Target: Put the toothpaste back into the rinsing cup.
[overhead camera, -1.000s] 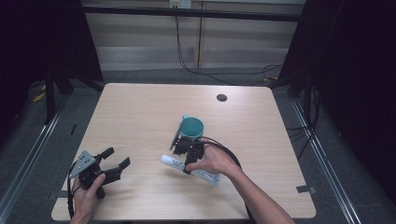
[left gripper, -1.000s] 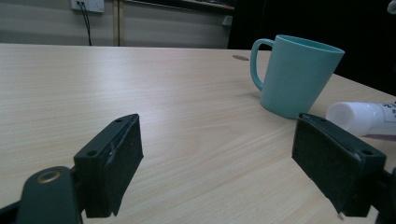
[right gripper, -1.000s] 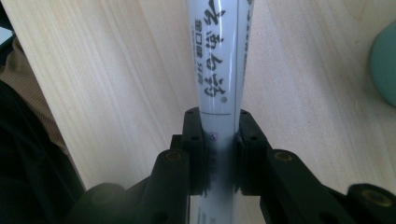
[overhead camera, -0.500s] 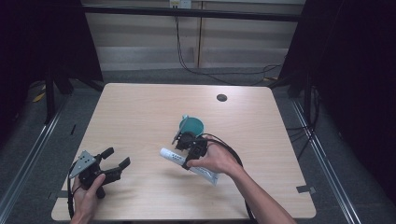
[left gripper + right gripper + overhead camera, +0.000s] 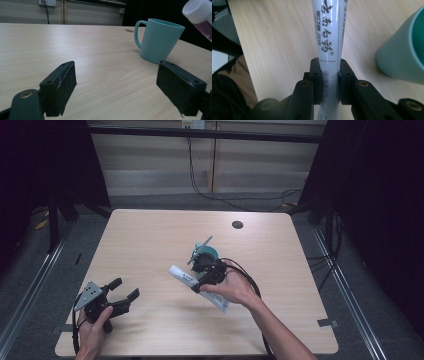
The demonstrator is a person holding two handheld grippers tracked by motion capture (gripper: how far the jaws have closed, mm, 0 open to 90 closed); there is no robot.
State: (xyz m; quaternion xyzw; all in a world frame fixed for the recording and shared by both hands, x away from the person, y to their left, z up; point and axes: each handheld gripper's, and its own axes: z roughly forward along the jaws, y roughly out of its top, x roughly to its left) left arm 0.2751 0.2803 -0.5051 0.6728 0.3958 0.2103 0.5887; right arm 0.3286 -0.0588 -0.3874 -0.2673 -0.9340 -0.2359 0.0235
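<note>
the pale wooden worktop [image 5: 150, 245] carries everything, with a small dark round hole [image 5: 237, 224] near its far edge. a teal mug [image 5: 206, 254] stands upright near the middle of the worktop, handle on the side; in the left gripper view the mug [image 5: 160, 41] stands ahead and to the right.

the right gripper [image 5: 206, 272] is held in the person's right hand just on the near side of the mug. its fingers [image 5: 315, 77] are clamped tight on a white tube [image 5: 187, 279] with dark printed lettering, gripping it across its body; in the right gripper view the tube [image 5: 329, 37] runs straight up from between the fingers, above the wood, with the mug at the right edge. the tube slants beside the mug, its capped end toward the left.

the left gripper [image 5: 122, 295] rests low at the near left corner of the worktop, well apart from the mug, its fingers [image 5: 61, 85] spread wide with nothing between them.
</note>
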